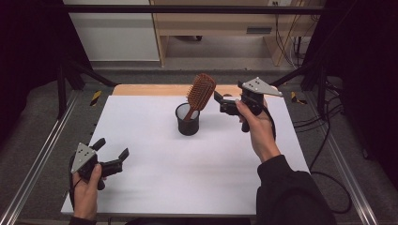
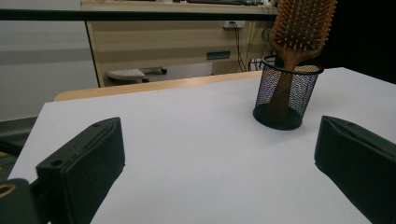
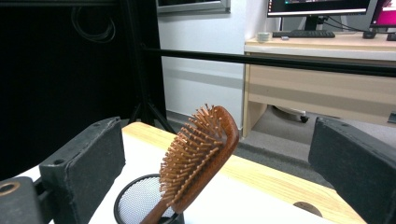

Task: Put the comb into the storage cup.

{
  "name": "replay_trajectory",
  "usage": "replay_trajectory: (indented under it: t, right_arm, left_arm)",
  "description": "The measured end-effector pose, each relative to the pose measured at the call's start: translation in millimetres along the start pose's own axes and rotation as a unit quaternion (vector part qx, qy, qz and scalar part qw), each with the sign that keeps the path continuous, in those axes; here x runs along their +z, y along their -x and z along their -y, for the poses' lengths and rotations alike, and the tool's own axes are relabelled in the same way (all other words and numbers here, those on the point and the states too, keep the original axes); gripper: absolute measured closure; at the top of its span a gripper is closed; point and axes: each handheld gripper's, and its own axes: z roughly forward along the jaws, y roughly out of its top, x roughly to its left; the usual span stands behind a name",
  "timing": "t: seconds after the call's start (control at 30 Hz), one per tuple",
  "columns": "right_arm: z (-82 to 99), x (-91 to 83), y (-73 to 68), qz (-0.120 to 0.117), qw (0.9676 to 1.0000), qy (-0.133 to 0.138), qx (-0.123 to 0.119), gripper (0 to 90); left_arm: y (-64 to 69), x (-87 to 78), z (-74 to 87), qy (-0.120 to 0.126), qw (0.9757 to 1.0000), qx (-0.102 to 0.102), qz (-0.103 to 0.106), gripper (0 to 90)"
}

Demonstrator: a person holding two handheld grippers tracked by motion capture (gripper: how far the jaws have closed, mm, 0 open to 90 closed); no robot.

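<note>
A wooden paddle hairbrush [image 1: 201, 91] stands handle-down in a black mesh cup [image 1: 188, 123] at the back middle of the white table [image 1: 187, 183], its bristled head leaning to the right. My right gripper [image 1: 219, 104] hovers just right of the brush head, held level and pointing left, jaws open and apart from it. In the right gripper view the brush [image 3: 201, 154] rises from the cup [image 3: 135, 203] ahead of the two wide pads. My left gripper [image 1: 112, 147] rests open near the front left corner, and its view looks at the cup [image 2: 288, 93] and brush [image 2: 303, 23].
A wooden strip [image 1: 150, 89] runs along the table's far edge. Black frame bars [image 1: 187, 8] and side rails [image 1: 42, 150] surround the table. A desk [image 3: 317, 70] with monitors stands beyond. Cables [image 1: 328, 154] lie on the floor at the right.
</note>
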Motion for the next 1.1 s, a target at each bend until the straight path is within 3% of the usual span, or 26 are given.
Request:
replay_trajectory:
  t: [0.27, 0.33, 0.43, 0.67, 1.0, 1.1]
  right_arm:
    - [5.7, -29.5, 9.3, 0.002, 0.9998, 0.019, -0.002, 4.5]
    - [8.6, -36.1, 13.4, 0.01, 0.9996, 0.025, -0.003, 4.7]
    - [14.0, -45.8, 20.6, 0.019, 0.9996, 0.02, -0.005, 4.6]
    - [27.8, -68.7, 35.8, 0.04, 0.999, 0.02, 0.008, 3.4]
    - [43.7, -97.7, 46.1, 0.054, 0.9983, 0.019, 0.012, 3.6]
    - [47.5, -104.3, 47.6, 0.056, 0.9982, 0.017, 0.011, 3.6]
  left_arm:
    - [0.3, -8.1, 0.6, 0.002, 0.9999, 0.008, -0.006, 2.2]
    - [0.7, -10.1, 0.6, 0.004, 1.0, 0.005, 0.002, 2.7]
    - [2.6, -12.3, -0.1, 0.003, 0.9998, 0.021, 0.001, 2.7]
    - [-1.2, -16.8, 0.6, 0.008, 0.9998, 0.012, -0.015, 2.0]
    - [0.1, -18.8, 0.9, 0.009, 0.9999, 0.004, -0.007, 2.0]
    - [0.8, -22.6, 1.9, 0.009, 0.9999, 0.003, -0.013, 2.2]
